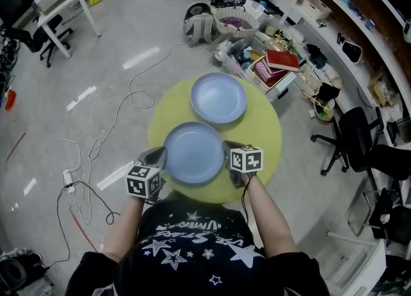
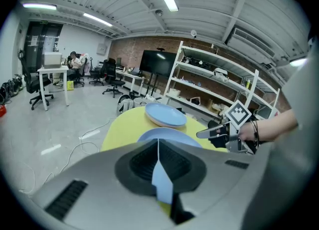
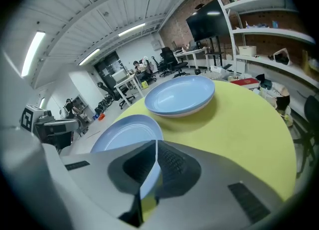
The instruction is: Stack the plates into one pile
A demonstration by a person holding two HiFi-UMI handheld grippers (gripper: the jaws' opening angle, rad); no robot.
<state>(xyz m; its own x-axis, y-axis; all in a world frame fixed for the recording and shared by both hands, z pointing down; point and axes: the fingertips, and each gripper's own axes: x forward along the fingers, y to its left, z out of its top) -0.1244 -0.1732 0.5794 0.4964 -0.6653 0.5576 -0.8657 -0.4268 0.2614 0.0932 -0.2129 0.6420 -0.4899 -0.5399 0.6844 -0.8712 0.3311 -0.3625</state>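
so the near plate [image 1: 194, 152] is light blue and sits at the edge of the round yellow table [image 1: 264, 128] closest to the person. the far plate [image 1: 218, 97], same blue, is just beyond it toward the table's far edge. they're not touching, and the right gripper view shows a strip of yellow between them.

my read on why the near one is gripped on both sides: a pinch on opposite rims keeps a wide, shallow plate level, where one pinch would let it droop. it also lines it up to go straight forward onto the far plate, which looks like the base of the pile. looks like the pickup step to me, nothing stacked yet (can't tell whether the plate has actually left the tabletop or is just resting there).

grippers: the left gripper [image 1: 157, 158] is on the plate's left rim. in its own view the jaws are closed right down, with only the thin blue edge of the plate sandwiched between the ribbed pads. the right gripper [image 1: 230, 155] mirrors it on the right rim, and its view shows the same thing: pads together, blue rim pinched between them, nothing else in there.

both bites look pretty shallow, right on the lip, so i'd guess a slow, even lift matters or it could slip out of one side.
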